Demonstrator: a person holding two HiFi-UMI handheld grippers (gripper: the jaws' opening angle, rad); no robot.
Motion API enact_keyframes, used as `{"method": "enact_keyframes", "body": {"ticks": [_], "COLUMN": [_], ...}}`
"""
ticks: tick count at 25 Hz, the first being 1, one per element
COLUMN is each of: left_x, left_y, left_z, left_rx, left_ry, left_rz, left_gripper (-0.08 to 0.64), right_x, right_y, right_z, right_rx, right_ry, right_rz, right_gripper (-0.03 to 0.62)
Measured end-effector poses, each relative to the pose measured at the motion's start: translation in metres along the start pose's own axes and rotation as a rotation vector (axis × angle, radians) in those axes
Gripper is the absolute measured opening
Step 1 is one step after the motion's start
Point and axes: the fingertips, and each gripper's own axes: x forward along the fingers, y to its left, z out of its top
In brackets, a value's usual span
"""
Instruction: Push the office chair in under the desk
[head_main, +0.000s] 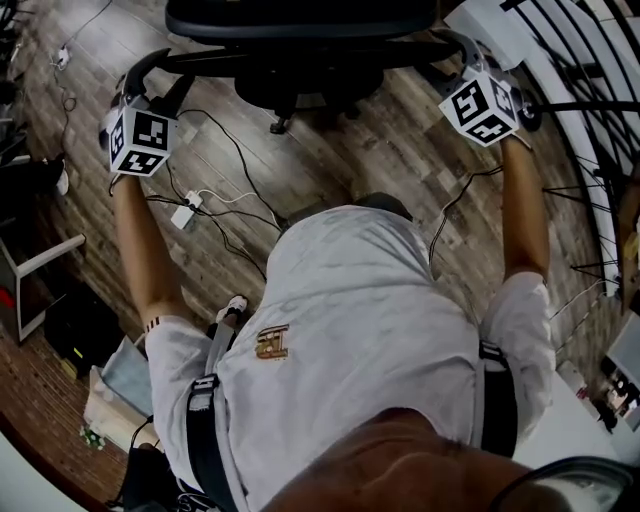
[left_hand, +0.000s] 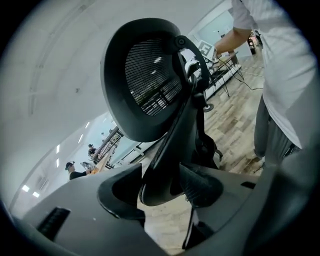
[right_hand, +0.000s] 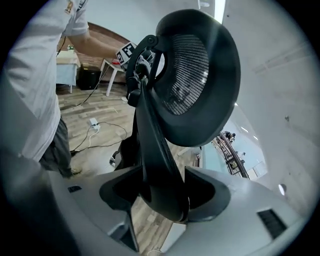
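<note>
Taking hold of the office chair (head_main: 300, 20) by its curved back bar (head_main: 300, 58), out ahead on the plank floor (head_main: 400, 150), seeing no desk clearly beyond it. Closing the left gripper (left_hand: 162, 187) around one end of that bar, pads apparently not yet clamped, and holding the right gripper (right_hand: 162, 192) spread wide with the other end between its jaws, unpinched. Judging this as the grasping step: next, firm up both grips, then push evenly forward, minding the cables (head_main: 215, 150) near the base.

The head view's top edge cuts off the office chair (head_main: 300, 20) (seemingly its backrest).
</note>
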Motion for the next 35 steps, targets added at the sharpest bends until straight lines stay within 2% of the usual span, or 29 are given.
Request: {"method": "enact_keyframes", "body": {"ticks": [11, 23, 35], "left_x": [0.011, 0.009, 0.037], "left_y": [0.006, 0.022, 0.048], "left_z": [-0.006, -0.022, -0.03], "left_rx": [0.095, 0.097, 0.087], "left_ry": [-0.002, -0.019, -0.018], "left_rz": [-0.069, -0.091, -0.089], "left_gripper": [0.225, 0.224, 0.225], "right_x": [0.019, 0.027, 0.055], "right_y": [-0.004, -0.002, -0.02], "right_z": [0.002, 0.026, 0.029], "right_rx": [-0.105, -0.148, -0.168], "right_ry": [0.032, 0.044, 0.062], "right_rz": [0.018, 0.027, 0.033], "right_gripper": [0.207, 0.19, 0.178]}}
